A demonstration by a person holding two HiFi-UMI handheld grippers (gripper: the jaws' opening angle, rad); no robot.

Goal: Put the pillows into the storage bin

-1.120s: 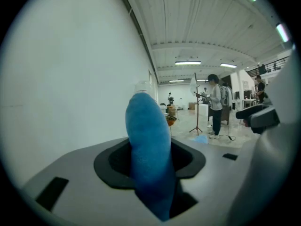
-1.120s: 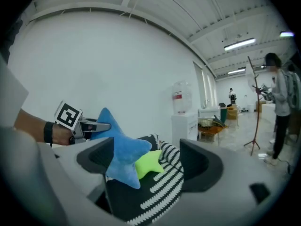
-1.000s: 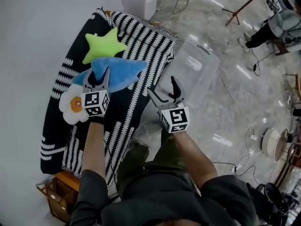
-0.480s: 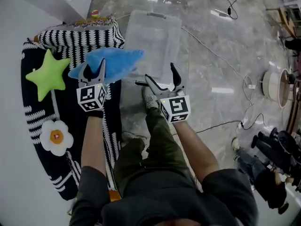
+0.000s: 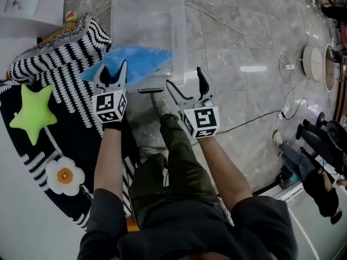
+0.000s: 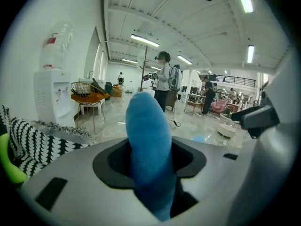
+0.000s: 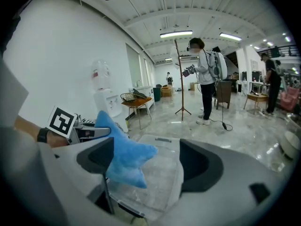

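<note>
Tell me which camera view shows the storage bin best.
The head view: it looks down on nearly the whole clear storage bin, with the blue pillow overlapping its near edge. The right gripper view shows it low between the jaws, partly behind the pillow. The left gripper view shows none of it; the pillow blocks it.

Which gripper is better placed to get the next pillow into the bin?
Left. The left gripper holds the blue star-shaped plush pillow partly over the clear plastic storage bin; the right gripper is open and empty.
</note>
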